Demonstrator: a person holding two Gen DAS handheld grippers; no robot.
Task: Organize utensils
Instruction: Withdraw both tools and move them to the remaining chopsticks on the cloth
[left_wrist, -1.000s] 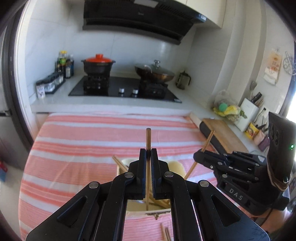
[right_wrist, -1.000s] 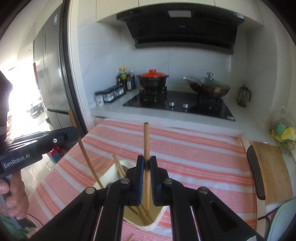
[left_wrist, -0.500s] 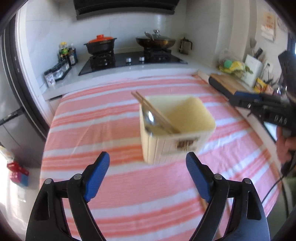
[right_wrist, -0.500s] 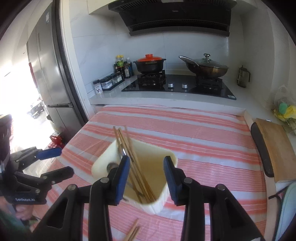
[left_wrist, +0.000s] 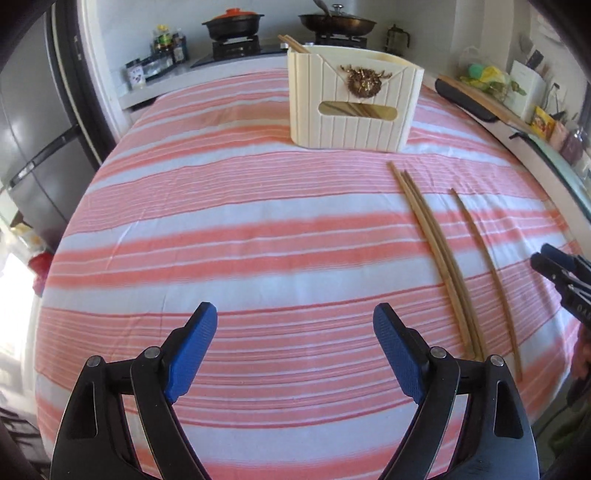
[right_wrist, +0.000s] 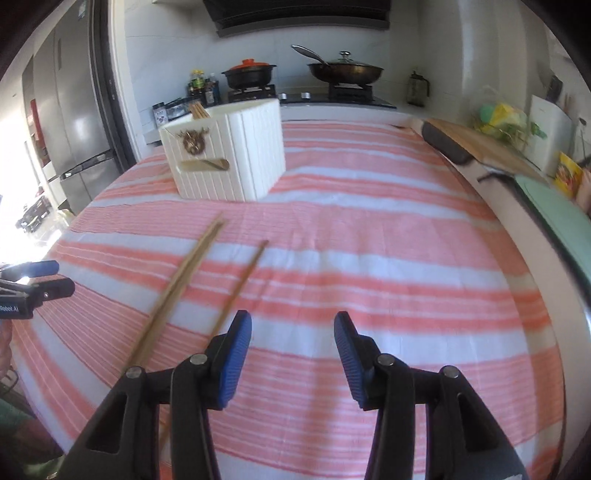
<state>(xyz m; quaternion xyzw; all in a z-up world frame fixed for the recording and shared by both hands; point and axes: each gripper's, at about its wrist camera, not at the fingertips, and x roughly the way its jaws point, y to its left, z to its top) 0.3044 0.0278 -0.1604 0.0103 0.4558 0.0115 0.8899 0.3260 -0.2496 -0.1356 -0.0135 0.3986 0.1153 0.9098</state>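
A cream ribbed utensil box (left_wrist: 352, 99) stands on the striped cloth, with chopstick ends (left_wrist: 293, 43) sticking out of its top left corner. It also shows in the right wrist view (right_wrist: 225, 155). Three loose wooden chopsticks lie on the cloth: a pair (left_wrist: 436, 251) and a single one (left_wrist: 487, 273); in the right wrist view the pair (right_wrist: 181, 280) and the single (right_wrist: 240, 284) lie left of my right gripper. My left gripper (left_wrist: 295, 350) is open and empty, low over the cloth. My right gripper (right_wrist: 293, 360) is open and empty.
The table has a pink and white striped cloth (left_wrist: 240, 229). A stove counter with a black pot (right_wrist: 251, 72) and a pan (right_wrist: 345, 70) is behind. A wooden board (right_wrist: 480, 146) lies at the right edge. A fridge (right_wrist: 70, 122) stands at left.
Both grippers let go of their chopsticks over the box, opened, and pulled back and down to the near side of the table. Both are empty now.
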